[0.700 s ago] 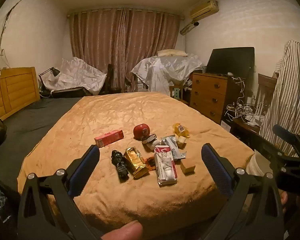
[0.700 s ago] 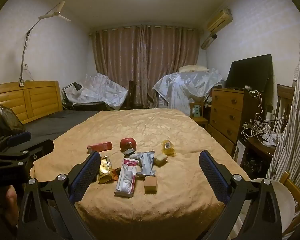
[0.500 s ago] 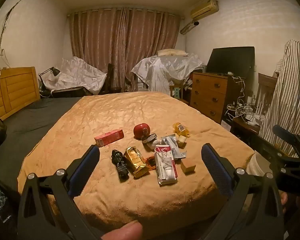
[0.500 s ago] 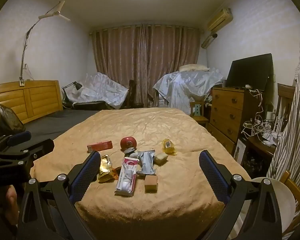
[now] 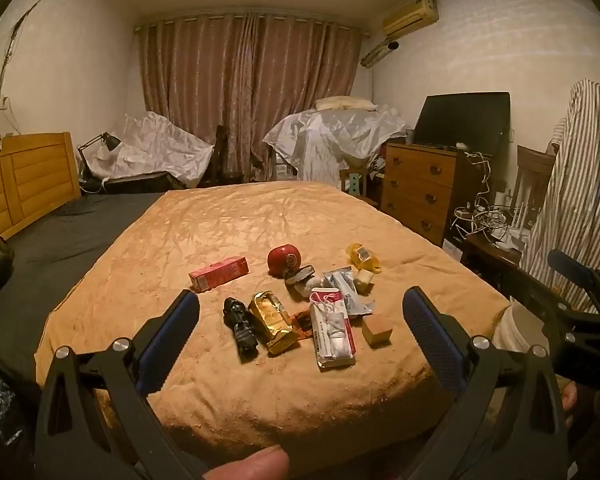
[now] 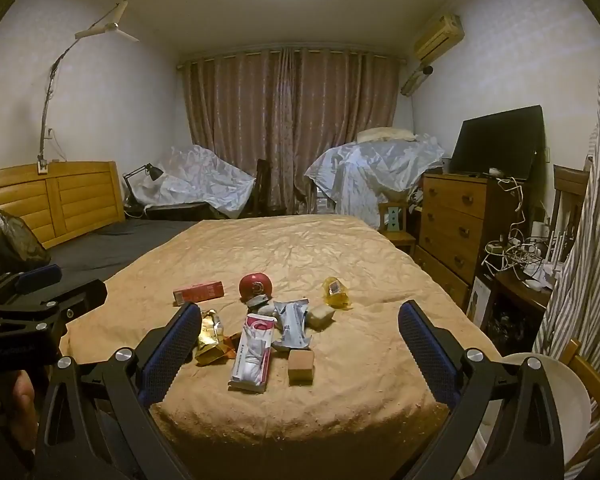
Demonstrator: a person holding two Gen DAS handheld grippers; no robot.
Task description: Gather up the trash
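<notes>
Left wrist view: trash cluster (image 5: 300, 304) strewn on tan bedspread (image 5: 260, 220) near bed's foot, at 12 o'clock from left claw (image 5: 300, 336), spread wide, empty. Right claw (image 6: 300, 344) likewise gaping, holding nothing, hovering short of the bed. Brown curtains (image 6: 292, 128) at far wall; wooden dresser (image 6: 452, 224) at 2 o'clock; headboard (image 5: 24, 176) at 10 o'clock.

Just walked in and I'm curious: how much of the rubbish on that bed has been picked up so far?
Nothing looks collected yet. Both tools, left and right, are open and empty, short of the pile. All the litter lies on the tan bedspread: the pink carton, red round tin, gold foil wrapper, black crumpled wrapper, white-and-red packet.
</notes>
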